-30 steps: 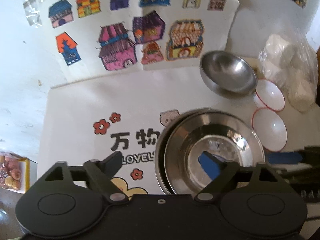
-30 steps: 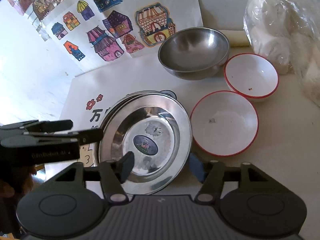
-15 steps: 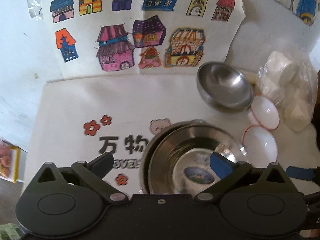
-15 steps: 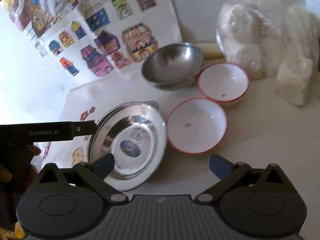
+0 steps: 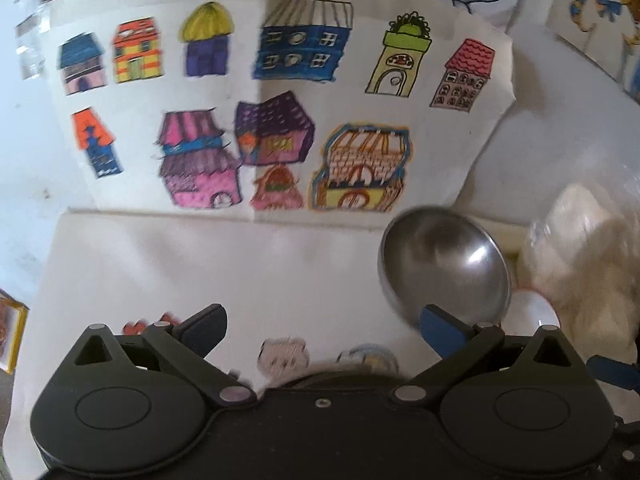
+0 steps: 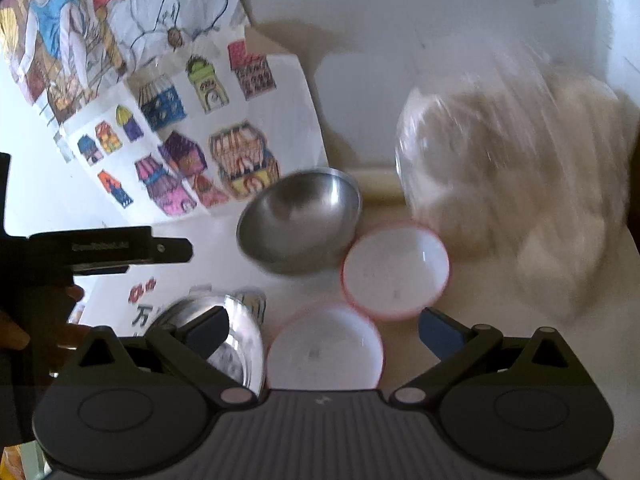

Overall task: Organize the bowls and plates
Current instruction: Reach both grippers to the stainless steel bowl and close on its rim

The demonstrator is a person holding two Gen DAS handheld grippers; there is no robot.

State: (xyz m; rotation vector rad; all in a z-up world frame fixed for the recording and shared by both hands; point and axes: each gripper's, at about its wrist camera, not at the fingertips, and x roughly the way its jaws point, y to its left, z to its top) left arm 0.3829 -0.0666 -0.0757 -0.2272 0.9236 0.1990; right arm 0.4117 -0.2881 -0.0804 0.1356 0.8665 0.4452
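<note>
1. Both views have slid away from the steel plates since the earlier frames: they filled the left wrist view's centre then, and now only a blurred sliver shows at that gripper's body.
2. Left gripper: jaws spread wide, nothing between them; beneath lies a white mat with cartoon print.
3. Far left in the right wrist view: a hand holds the left gripper, seen side-on, dark.
4. House drawings on a paper sheet stand behind the mat, against the wall.
5. Steel plates sit stacked on the mat, low left in the right wrist view, partly hidden by the right gripper's left finger.
6. Right gripper: released, jaws wide apart, holding nothing; it hangs above the table.
7. Near red-rimmed bowl: white inside, upright on the table, just right of the plates, lying below and between the open fingers.
8. Steel bowl: upright, empty, behind the plates, near the drawings.
9. Far red-rimmed bowl: upright, just right of the steel bowl, close against the near bowl; whether they touch I cannot tell.
10. Plastic bag of white lumps, far right, blurred, just behind the far bowl.
</note>
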